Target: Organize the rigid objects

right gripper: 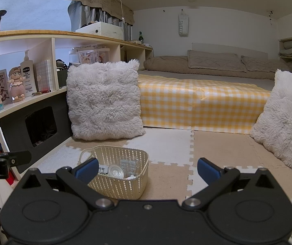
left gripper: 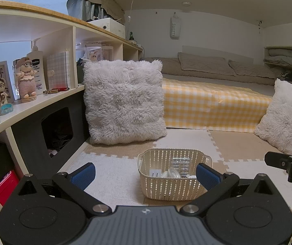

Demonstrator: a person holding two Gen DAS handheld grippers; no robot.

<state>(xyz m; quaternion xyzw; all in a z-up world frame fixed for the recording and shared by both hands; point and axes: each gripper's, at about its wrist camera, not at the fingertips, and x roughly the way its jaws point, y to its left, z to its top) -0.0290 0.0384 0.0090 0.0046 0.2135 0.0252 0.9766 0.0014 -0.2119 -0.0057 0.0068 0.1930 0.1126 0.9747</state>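
Foam floor mat w/ cream basket holding small items; left gripper & right gripper both spread, empty.

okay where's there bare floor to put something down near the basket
Bare mat lies left of the basket, between it and the shelf unit, and right of it, bordered by the yellow bed and right pillow. A strip is free between basket and left pillow. The shelf is crowded.
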